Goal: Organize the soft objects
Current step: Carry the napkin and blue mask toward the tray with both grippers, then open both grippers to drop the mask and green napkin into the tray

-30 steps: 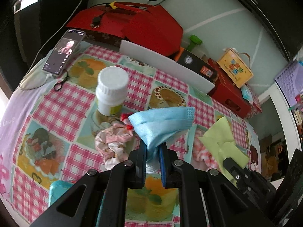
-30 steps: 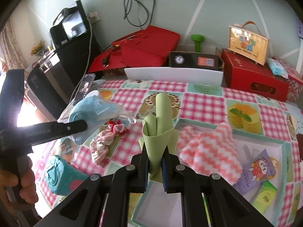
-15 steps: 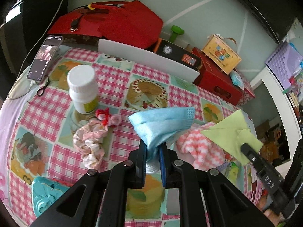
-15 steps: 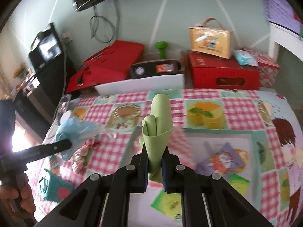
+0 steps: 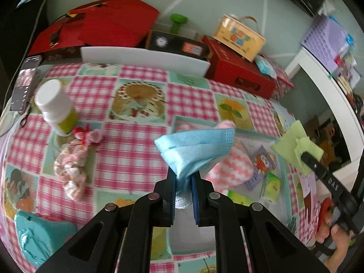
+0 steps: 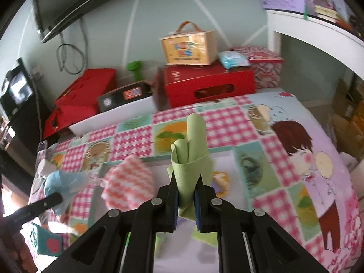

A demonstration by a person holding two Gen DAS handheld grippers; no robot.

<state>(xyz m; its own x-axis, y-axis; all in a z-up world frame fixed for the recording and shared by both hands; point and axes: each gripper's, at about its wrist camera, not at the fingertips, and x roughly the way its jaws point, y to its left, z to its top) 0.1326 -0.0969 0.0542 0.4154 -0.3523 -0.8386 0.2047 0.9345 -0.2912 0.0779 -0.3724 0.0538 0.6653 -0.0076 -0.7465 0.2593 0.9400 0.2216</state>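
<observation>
My left gripper [image 5: 183,179] is shut on a light blue face mask [image 5: 195,145] and holds it above the table. My right gripper [image 6: 186,183] is shut on a folded green cloth [image 6: 191,147], also lifted; the cloth shows at the right of the left wrist view [image 5: 295,143]. The mask also shows at the left of the right wrist view [image 6: 61,182]. A pink-and-white striped cloth [image 5: 229,170] lies in a shallow tray [image 5: 182,122] below both grippers. A pink scrunchie [image 5: 72,166] lies on the checked tablecloth to the left.
A white pill bottle [image 5: 54,107] stands at the left near a phone [image 5: 24,91]. A teal pouch [image 5: 38,236] sits at the front left. Small packets [image 5: 264,166] lie in the tray. Red boxes [image 6: 209,84] and a white board [image 5: 145,59] line the back.
Both grippers have swung to the right with their loads still held. The tray and striped cloth now sit beneath the mask; the right view now takes in the table's right end.
</observation>
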